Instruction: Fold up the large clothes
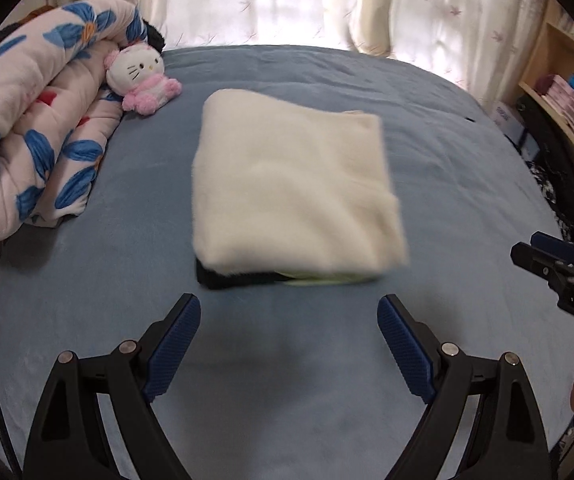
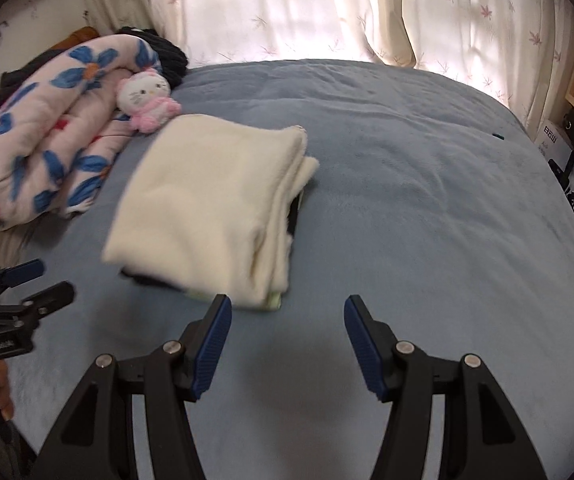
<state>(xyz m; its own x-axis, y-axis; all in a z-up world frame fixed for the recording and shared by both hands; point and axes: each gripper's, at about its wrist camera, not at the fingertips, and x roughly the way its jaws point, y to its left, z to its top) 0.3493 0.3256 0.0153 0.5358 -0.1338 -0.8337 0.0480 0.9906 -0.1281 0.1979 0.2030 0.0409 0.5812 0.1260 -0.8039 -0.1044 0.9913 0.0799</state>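
- The cream garment [image 1: 295, 188] lies on the blue bed [image 1: 467, 184], folded into a neat block – corners roughly square, layers stacked along its right edge as the right wrist view shows.
- It sits on top of other folded things: a dark piece [image 1: 231, 278] and a pale green one [image 1: 327, 278] peek out beneath its near edge. So this looks like a pile, and the cream one its newest layer.
- The left claw [image 1: 289, 320] is spread wide with nothing between its pads, hanging over bare sheet just short of the pile.
- The right claw [image 2: 287, 322] is spread too and empty; its left finger [image 2: 213, 340] overlaps the pile's near corner in the view, though I judge it is above it, not touching.
- To my eye the folding of this garment is finished – nothing is gripped, and no loose sleeve or hem trails out.
- What is left I cannot see: no unfolded clothes show on the bed. The flowered quilt [image 1: 35, 136] and plush cat [image 1: 143, 76] at the left are beside the pile, not part of it.
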